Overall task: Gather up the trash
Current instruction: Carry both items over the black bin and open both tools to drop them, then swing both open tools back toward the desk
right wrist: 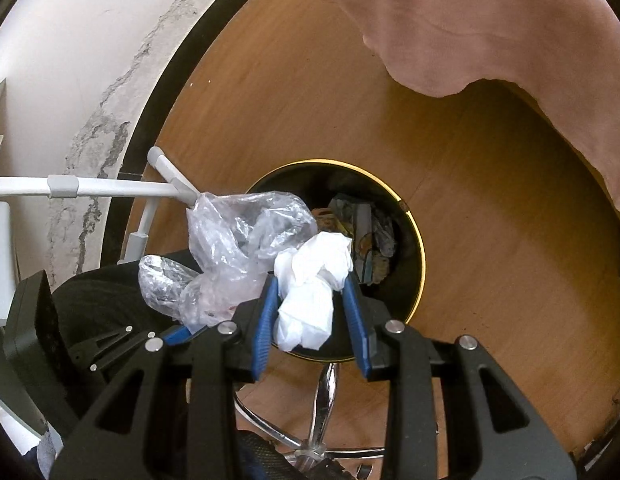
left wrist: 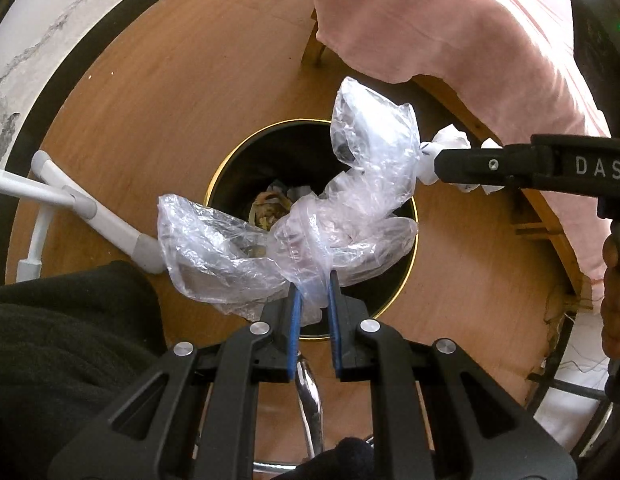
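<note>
Two grippers, each clamping a piece of trash above one black bin.

Left wrist view: the left gripper (left wrist: 313, 286) pinches a twisted neck of the clear plastic bag (left wrist: 293, 232) between its blue pads, the crumpled film spreading over the black bin (left wrist: 406, 280) with its gold rim on the wooden floor (left wrist: 149, 120); scraps lie at the bin's bottom. Only here does the right gripper (left wrist: 430, 166) show from the side, with white tissue (left wrist: 450, 140) bulging round its tip. Right wrist view: the right gripper's fingers close on that white tissue (right wrist: 314, 292), held over the bin (right wrist: 414, 280), whose contents show more plainly as printed packaging (right wrist: 366, 236). The plastic bag (right wrist: 229, 248) hangs just left of the tissue.
</note>
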A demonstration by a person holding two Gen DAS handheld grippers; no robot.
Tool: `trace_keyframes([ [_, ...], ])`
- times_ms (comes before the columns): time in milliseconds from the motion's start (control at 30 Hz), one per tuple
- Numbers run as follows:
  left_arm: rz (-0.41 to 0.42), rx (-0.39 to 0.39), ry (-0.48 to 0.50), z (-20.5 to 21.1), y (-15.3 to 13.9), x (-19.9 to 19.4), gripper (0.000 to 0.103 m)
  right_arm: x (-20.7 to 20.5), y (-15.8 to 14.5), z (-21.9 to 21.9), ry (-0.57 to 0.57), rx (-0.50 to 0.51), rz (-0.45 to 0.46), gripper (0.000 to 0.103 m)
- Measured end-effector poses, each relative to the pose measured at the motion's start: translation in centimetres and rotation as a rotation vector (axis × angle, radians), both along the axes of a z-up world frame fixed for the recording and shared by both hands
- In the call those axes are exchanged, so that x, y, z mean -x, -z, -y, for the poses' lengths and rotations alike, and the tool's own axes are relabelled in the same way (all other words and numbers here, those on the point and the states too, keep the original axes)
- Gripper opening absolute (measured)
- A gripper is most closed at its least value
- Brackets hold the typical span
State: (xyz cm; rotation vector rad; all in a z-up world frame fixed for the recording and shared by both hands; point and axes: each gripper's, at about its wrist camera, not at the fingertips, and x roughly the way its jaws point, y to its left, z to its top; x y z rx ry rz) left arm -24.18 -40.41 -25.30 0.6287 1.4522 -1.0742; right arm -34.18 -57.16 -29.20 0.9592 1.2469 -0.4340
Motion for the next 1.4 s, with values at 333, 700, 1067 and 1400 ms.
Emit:
trace_keyframes([
  [333,-0.015,0.025,0.004,1.2,0.1,-0.7,0.089,0.6,-0.1,1.1,0.116,-0.006,-0.027,0.081],
  [700,0.078,0.467,0.261,-2.7,-19.5,2.5,0.096,5.0,-18.2,0.8,0.475,1.036,-0.142,0.097],
  [1067,0.712,0.518,-0.419,-28.7,-35.1,-12.8,0.097,-1.1,-27.1,-10.0,0.18,1.161,0.275,0.097],
  [1400,0.603,0.18,-0.792,-43.9,-28.6,-26.2,0.096,-15.1,-33.9,-24.1,-0.151,1.011,0.604,0.097],
])
